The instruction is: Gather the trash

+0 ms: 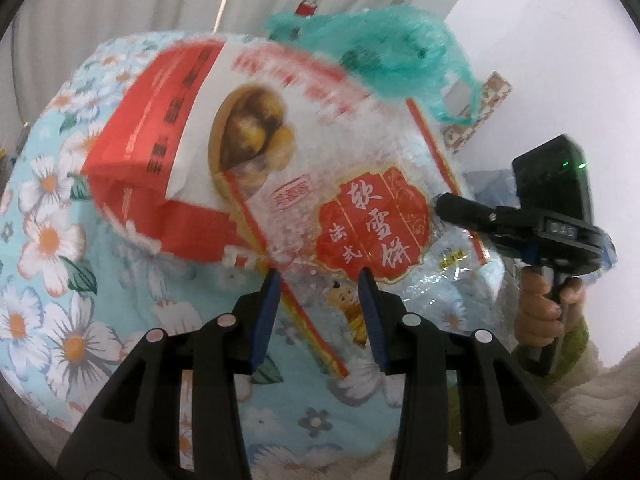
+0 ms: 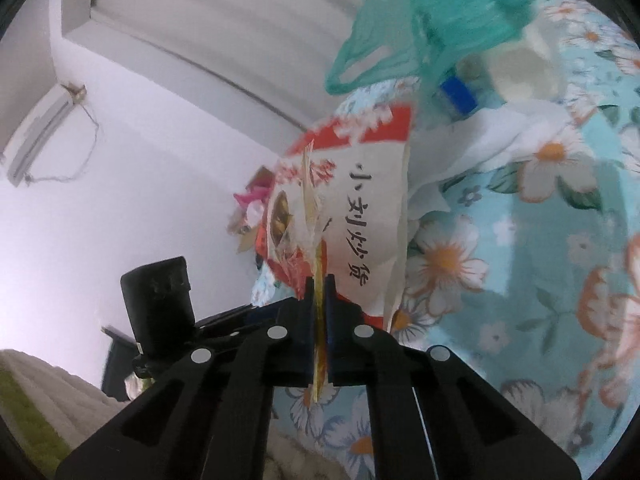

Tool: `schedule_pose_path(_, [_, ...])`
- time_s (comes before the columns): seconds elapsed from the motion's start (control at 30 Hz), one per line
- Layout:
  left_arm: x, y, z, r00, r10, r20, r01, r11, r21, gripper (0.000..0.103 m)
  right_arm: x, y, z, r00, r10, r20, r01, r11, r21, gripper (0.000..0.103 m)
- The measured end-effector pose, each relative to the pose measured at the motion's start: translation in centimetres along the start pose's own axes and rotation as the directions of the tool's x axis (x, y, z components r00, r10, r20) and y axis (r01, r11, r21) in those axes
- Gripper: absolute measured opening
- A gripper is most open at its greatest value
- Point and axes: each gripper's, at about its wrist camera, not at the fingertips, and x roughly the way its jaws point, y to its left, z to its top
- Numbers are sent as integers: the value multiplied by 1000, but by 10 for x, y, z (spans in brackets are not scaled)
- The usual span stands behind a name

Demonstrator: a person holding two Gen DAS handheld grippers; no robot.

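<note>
Now, step: 1 snack wrapper (image 1: 360,216) is lifted above the floral bedsheet (image 1: 60,248); judged mid-collection, not yet bagged.
Next move: likely carry the wrapper to the teal plastic bag (image 1: 384,48) just beyond it and get the bag mouth open.
Right gripper (image 2: 319,280): pinched tight on the wrapper's yellow edge.
Left gripper (image 1: 320,280): jaws moderately apart, holding nothing, wrapper hanging just ahead.
Paper bag (image 1: 152,136): red-and-white, behind the wrapper.
</note>
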Motion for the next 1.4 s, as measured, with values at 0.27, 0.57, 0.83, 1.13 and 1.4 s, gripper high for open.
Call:
schedule_pose_path(0.27, [-18, -44, 31, 993, -87, 79, 77, 990, 122, 37, -72, -26, -13, 989, -13, 146, 1, 997, 82, 4])
schedule_pose_path(0.57, [45, -118, 88, 999, -5, 46, -11, 940, 341, 36, -168, -67, -39, 930, -135, 343, 67, 977, 201, 4])
schedule_pose_path(0.83, [124, -151, 114, 975, 219, -27, -175, 839, 515, 25, -202, -95, -59, 891, -174, 420, 65, 963, 261, 4])
schedule_pose_path(1.13, [188, -146, 123, 904, 416, -99, -289, 765, 575, 25, -214, -122, -58, 885, -157, 438, 25, 956, 291, 4])
schedule_pose_path(1.4, [192, -137, 126, 897, 435, -79, -316, 755, 574, 0, -221, -126, -60, 877, -154, 456, 12, 954, 300, 4])
